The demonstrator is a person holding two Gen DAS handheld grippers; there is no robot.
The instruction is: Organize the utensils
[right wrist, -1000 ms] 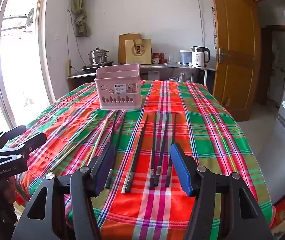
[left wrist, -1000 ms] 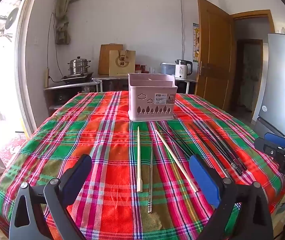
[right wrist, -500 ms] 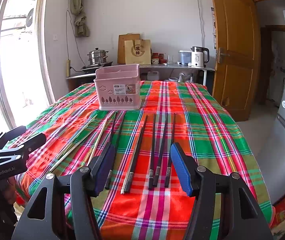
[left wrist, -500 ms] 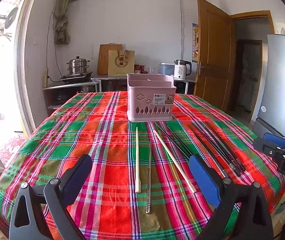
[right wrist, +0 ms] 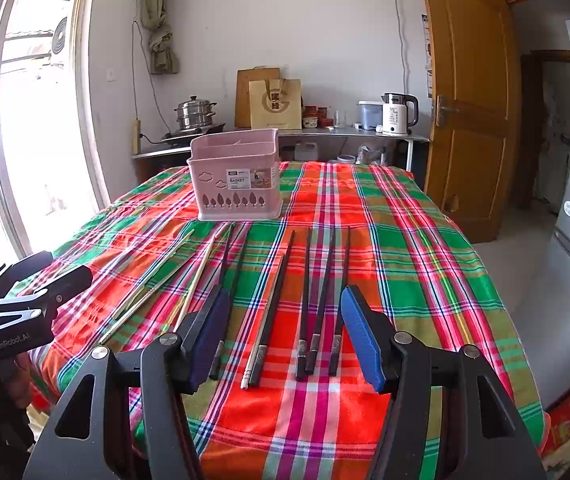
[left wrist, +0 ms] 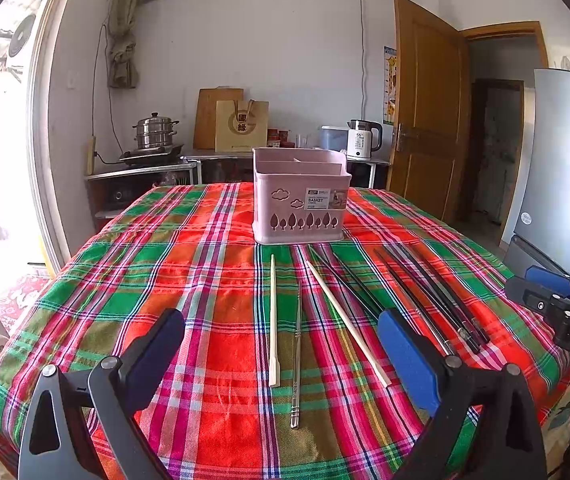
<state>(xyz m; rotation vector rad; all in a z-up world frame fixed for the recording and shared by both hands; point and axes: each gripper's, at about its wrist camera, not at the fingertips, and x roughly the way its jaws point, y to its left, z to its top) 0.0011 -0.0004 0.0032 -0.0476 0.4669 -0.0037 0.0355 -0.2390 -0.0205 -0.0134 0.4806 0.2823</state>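
Observation:
A pink divided utensil basket (left wrist: 300, 196) stands mid-table on the plaid cloth; it also shows in the right wrist view (right wrist: 235, 184). Two pale wooden chopsticks (left wrist: 272, 316) (left wrist: 345, 316) and a metal chopstick (left wrist: 296, 356) lie in front of my left gripper (left wrist: 281, 356), which is open and empty above the near edge. Several black chopsticks (right wrist: 317, 296) lie side by side in front of my right gripper (right wrist: 285, 332), also open and empty. The black chopsticks also show at the right of the left wrist view (left wrist: 429, 296).
The round table (left wrist: 85, 280) has a red-green plaid cloth. A counter (left wrist: 153, 168) behind holds a steel pot, a paper bag and a kettle (left wrist: 363, 144). A wooden door (left wrist: 425, 112) and a fridge (left wrist: 565, 168) stand to the right.
Both grippers have drawn back and risen very slightly, so the table sits a little lower in view. Nothing on the table has moved.

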